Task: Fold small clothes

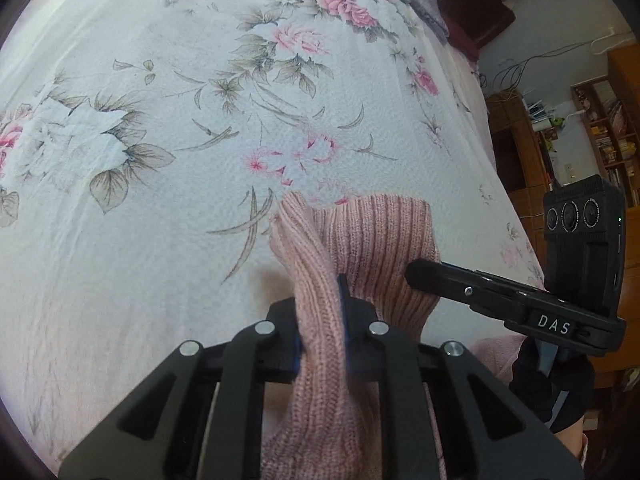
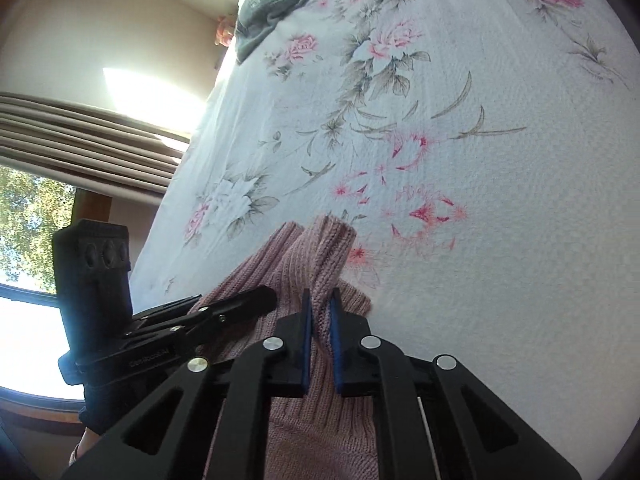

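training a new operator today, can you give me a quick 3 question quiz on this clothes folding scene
1. True or false: both grippers are shut on the pink knit garment.
2. Multiple choice: what lies under the garment? A) a wooden table B) a floral bedspread C) a tiled floor
3. Short answer: in the left wrist view, on which side of the left gripper does the right gripper appear?

Key:
1. True. The left gripper and the right gripper each pinch a fold of the ribbed knit between their pads.
2. B
3. On its right, with its tip over the ribbed cuff.
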{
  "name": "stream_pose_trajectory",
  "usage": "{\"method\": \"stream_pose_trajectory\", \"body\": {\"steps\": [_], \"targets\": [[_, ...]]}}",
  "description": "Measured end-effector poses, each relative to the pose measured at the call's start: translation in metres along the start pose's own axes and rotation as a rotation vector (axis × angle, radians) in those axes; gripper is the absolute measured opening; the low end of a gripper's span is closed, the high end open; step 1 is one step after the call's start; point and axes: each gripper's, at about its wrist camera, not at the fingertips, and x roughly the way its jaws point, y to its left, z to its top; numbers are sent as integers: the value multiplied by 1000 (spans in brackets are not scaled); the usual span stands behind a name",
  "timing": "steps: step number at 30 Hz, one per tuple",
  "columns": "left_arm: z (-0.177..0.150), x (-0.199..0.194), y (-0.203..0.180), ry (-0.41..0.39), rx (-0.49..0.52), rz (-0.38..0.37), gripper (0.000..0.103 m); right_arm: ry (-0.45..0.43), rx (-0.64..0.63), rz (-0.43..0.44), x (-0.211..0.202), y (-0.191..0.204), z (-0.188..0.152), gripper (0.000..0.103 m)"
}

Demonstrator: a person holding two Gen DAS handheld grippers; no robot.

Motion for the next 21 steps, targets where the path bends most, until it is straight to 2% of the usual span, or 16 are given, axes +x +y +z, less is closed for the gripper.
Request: {"method": "stream_pose_trajectory", "body": {"steps": [7,13,17,21], "targets": [[-37,-74,-41,-170,129,-84,12,-135,-148,87,-69,49,-37,8],[-88,-128,-66,-276,203,-165,12,-241,-282,108,-130,89,-97,8],[-130,-164,-79,-329,295,-189,11,-300,-364,90,-161,106,-149,8],[-170,-179,-79,-329,355,-190,11,-306,-383,64,-171,107,-195,8]]}}
